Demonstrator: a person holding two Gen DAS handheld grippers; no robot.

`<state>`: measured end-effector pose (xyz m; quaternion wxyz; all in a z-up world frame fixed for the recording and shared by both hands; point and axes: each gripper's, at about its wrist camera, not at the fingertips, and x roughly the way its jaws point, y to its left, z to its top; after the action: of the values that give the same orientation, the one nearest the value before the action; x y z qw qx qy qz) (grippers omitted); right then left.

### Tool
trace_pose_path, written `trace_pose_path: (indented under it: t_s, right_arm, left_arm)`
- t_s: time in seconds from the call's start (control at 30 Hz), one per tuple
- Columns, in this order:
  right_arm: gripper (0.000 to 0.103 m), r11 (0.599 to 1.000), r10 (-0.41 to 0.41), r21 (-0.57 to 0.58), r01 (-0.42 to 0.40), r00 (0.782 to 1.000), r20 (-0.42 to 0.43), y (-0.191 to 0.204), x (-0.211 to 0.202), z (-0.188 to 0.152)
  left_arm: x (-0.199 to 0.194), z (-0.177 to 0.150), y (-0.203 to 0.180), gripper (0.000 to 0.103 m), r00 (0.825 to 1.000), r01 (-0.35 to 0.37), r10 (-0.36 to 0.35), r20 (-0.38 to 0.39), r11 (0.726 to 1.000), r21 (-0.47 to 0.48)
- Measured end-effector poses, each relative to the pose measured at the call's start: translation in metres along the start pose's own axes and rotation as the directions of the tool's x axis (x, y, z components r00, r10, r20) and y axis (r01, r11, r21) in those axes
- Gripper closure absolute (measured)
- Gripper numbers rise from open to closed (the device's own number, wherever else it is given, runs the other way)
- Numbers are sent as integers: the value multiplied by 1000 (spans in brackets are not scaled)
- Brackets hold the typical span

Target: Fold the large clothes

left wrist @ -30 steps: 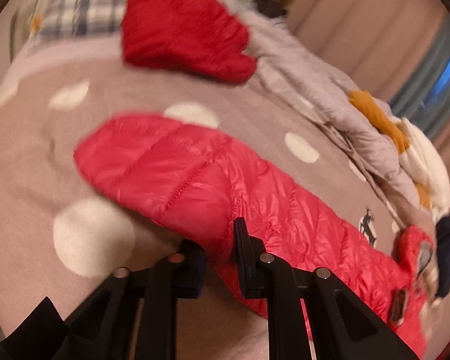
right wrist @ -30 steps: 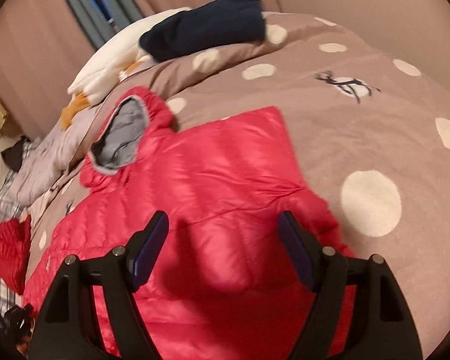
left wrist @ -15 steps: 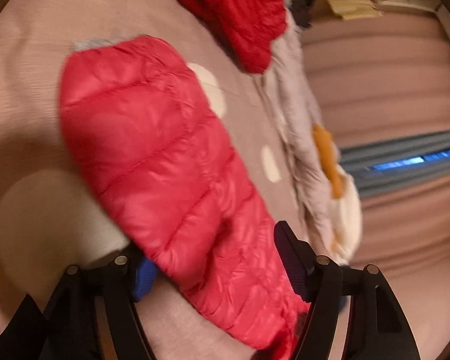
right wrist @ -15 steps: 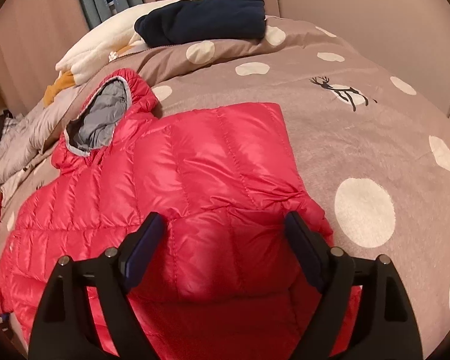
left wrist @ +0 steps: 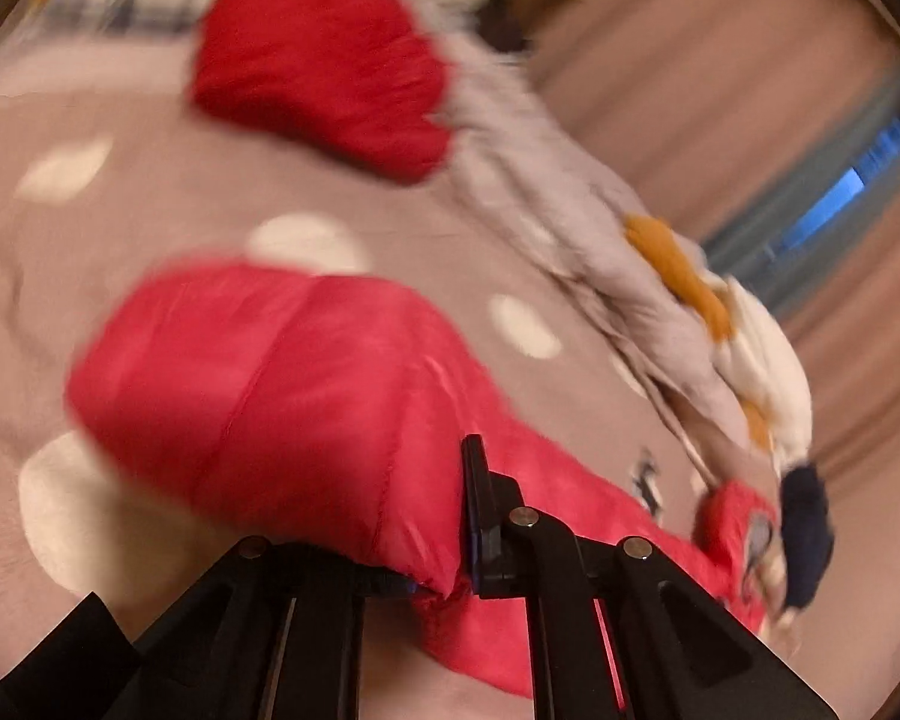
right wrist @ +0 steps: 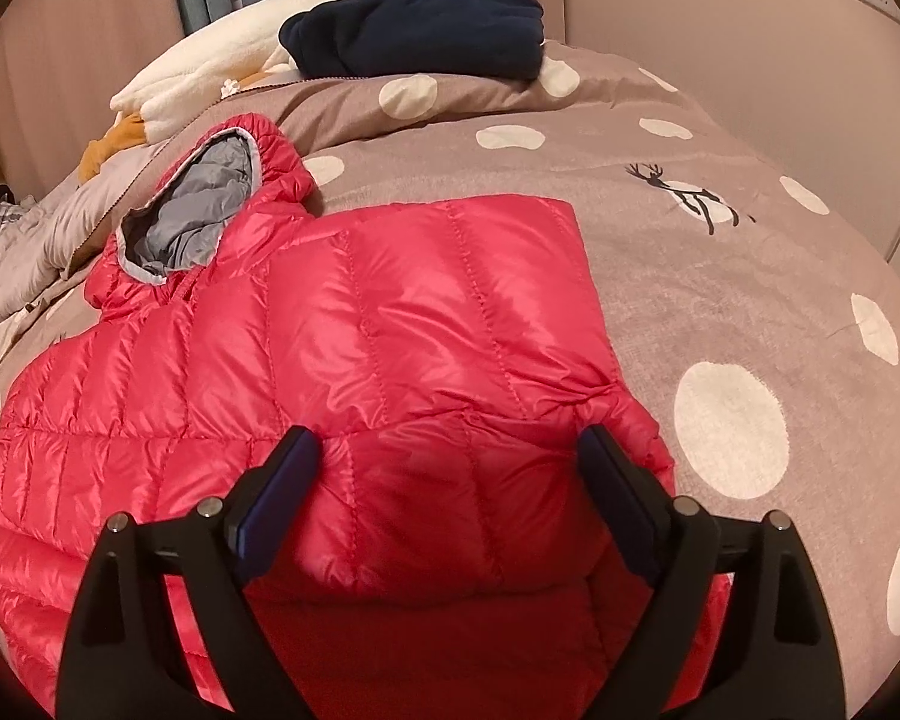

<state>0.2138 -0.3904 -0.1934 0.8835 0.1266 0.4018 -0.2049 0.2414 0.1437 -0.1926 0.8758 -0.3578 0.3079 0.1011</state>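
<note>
Red puffer jacket [right wrist: 354, 360] on bed [right wrist: 720, 276]: sleeve is pinched by left gripper [left wrist: 450, 564]; right gripper [right wrist: 450, 480] is spread wide, its fingers just opened further, nothing grasped.

The bed [right wrist: 750, 276] was covered with a taupe cover with white dots and a small deer print. A red quilted jacket [right wrist: 390, 324] lay spread over the lower left of the right wrist frame. At the top lay a folded navy garment [right wrist: 414, 30] beside a cream blanket [right wrist: 210, 54]. In the left wrist view, a folded red garment [left wrist: 324, 60] sat upper centre.
</note>
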Motion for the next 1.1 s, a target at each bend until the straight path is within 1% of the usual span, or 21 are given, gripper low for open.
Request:
trace_pose_path:
  t_s: [0.07,0.1,0.17,0.2,0.27,0.3,0.37,0.4,0.43,0.47,0.5,0.57,0.7,0.77,0.87,0.9,0.93,0.97,1.0,1.03,1.1]
  right_arm:
    - [14,1000,0,-1,0,1000,0,-1,0,-1]
    - [14,1000,0,0,0,1000,1,0,0,0]
    - [14,1000,5,3,-5,1000,-1,-1,0,0]
    - [14,1000,7,5,-7,1000,-1,-1,0,-1]
    - [14,1000,14,12,-13,1000,-2,-2,0,-1]
    - [14,1000,16,14,-16,1000,-5,-2,0,-1]
    - [14,1000,20,17,-20,1000,-5,-2,-1,-1]
    - [14,1000,9,19,-9,1000,1,-3,-1,-1]
    - [14,1000,12,17,-12,1000,-1,-3,-1,-1]
    - [14,1000,16,17,-16,1000,-1,-3,-1,-1]
    - [14,1000,18,18,-18,1000,-2,-4,-1,-1]
    - [14,999,28,26,-28,1000,-6,-8,-1,0]
    - [14,997,60,47,-60,998,-9,-13,-1,0]
    - [14,997,61,43,-61,998,-7,-13,-1,-1]
    - [14,998,52,35,-52,999,-8,-11,-1,-1]
    - [14,998,15,62,-15,1000,0,-11,-1,-1]
    - [14,998,16,65,-16,1000,0,-11,-1,0]
    - [14,998,15,68,-15,1000,0,-11,-2,0]
    - [14,997,14,75,-14,1000,2,-12,-3,-1]
    - [14,997,14,77,-14,1000,3,-12,-3,-1]
    - [14,996,16,83,-16,1000,3,-13,-5,-2]
  left_arm:
    - [-5,-9,-25,94,998,68,-68,-1,996,50]
    - [-5,-18,-41,94,993,118,-117,-17,991,69]
    - [-2,-35,-67,94,984,170,-162,-72,979,116]
    - [1,-51,-90,94,980,186,-168,-106,963,194]
    - [0,-83,-126,94,971,224,-187,-150,928,297]
    - [2,-93,-138,94,963,253,-204,-178,914,318]
    - [6,-121,-161,94,924,350,-261,-279,872,342]
    - [9,-141,-173,94,907,378,-263,-328,851,365]
    - [13,-156,-182,94,905,377,-240,-352,836,398]
    - [16,-167,-189,94,909,363,-210,-361,825,433]
    - [18,-182,-193,94,924,322,-162,-347,819,475]
    - [25,-189,-192,94,938,279,-130,-320,830,483]
    - [36,-177,-185,93,934,281,-147,-325,864,418]
    - [37,-176,-186,89,936,271,-137,-323,869,415]
    - [9,-187,-179,77,942,249,-115,-314,869,428]
    - [-1,-189,-176,66,947,243,-117,-298,871,428]
    - [-9,-190,-176,54,954,233,-119,-275,873,428]
    - [-17,-187,-174,49,966,204,-110,-232,878,432]
    - [-23,-187,-174,40,977,174,-96,-192,879,443]
    - [-28,-187,-173,36,984,146,-82,-156,877,458]
    - [-37,-185,-175,36,994,100,-62,-95,869,485]
